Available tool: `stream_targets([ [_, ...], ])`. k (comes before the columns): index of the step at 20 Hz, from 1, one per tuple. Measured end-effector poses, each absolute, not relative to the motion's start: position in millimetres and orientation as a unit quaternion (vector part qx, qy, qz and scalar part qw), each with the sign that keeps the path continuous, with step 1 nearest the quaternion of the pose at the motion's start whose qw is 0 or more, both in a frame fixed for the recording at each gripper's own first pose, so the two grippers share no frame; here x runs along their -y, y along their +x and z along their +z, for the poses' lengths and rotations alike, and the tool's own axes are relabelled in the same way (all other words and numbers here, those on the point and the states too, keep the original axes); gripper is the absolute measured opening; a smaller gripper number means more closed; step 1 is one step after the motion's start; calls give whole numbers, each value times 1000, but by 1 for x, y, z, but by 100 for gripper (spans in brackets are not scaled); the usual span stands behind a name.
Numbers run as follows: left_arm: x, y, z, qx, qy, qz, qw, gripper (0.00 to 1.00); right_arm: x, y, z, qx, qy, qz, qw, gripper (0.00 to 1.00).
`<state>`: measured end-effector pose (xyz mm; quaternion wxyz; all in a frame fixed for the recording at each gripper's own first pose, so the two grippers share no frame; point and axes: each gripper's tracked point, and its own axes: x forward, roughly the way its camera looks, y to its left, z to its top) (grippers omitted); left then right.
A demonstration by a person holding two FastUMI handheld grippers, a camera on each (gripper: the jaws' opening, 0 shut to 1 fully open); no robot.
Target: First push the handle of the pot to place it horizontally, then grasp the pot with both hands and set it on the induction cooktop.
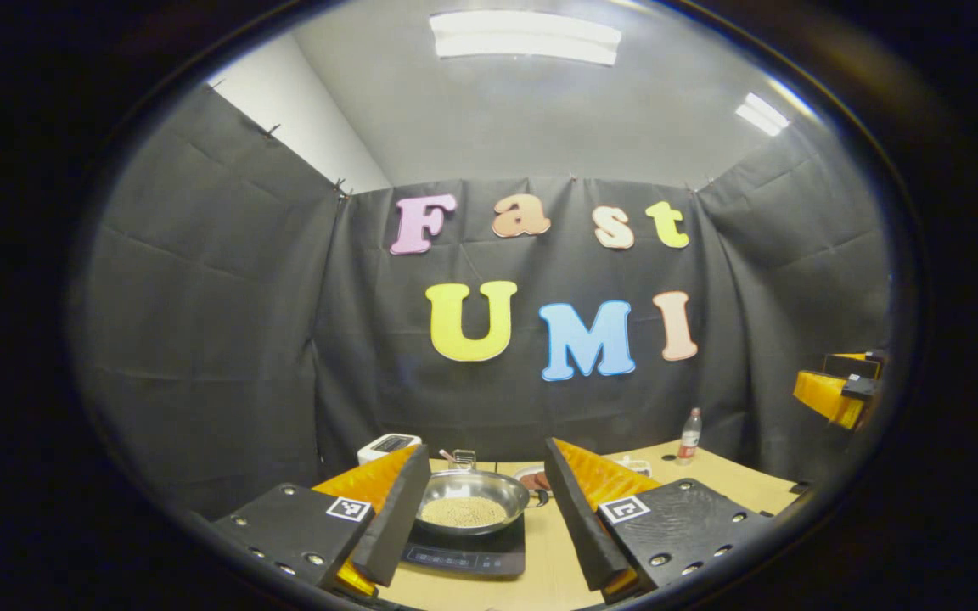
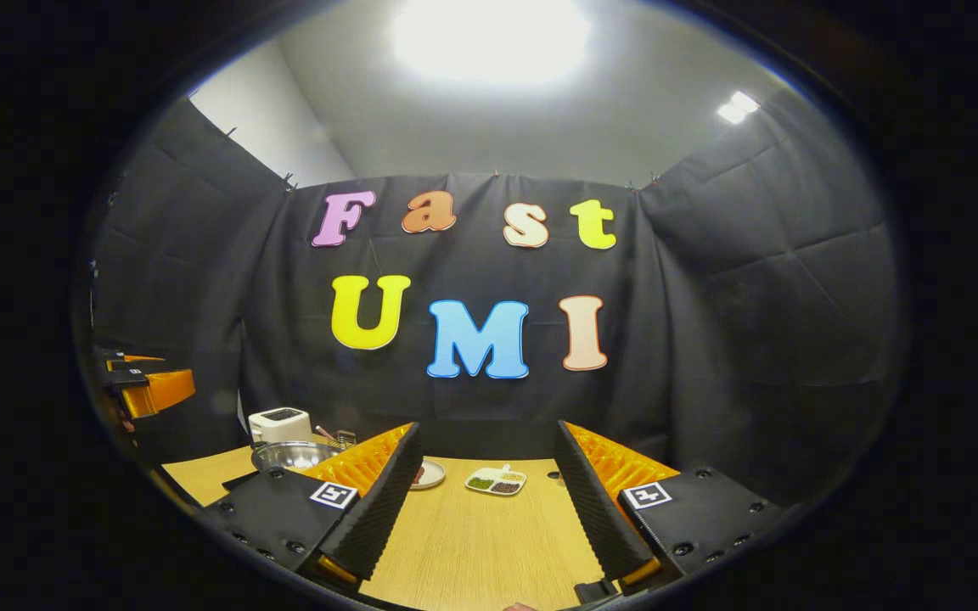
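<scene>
Steel pot point(image 1: 472, 501) sits on the induction cooktop point(image 1: 465, 556), framed between the left gripper point(image 1: 482, 518) fingers.
Both grippers' fingers spread, empty; a careless brush could shift it.

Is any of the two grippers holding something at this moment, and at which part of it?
Nothing is held. The left gripper and the right gripper are both open with nothing between their fingers; the pot sits on the induction cooktop.

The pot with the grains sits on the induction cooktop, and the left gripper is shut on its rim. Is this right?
Not quite. The pot does sit on the induction cooktop, but the left gripper is open: in the left gripper view its fingers stand apart on either side of the pot, touching nothing.
</scene>
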<state>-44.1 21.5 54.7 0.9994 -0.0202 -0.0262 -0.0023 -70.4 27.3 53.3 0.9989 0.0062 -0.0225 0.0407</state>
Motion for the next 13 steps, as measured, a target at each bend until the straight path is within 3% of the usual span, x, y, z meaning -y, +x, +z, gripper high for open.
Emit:
stream_targets([
  [13,-32,-61,55,32,-14,-10,999,79,-21,-88,52,15,4,25,1000,98],
])
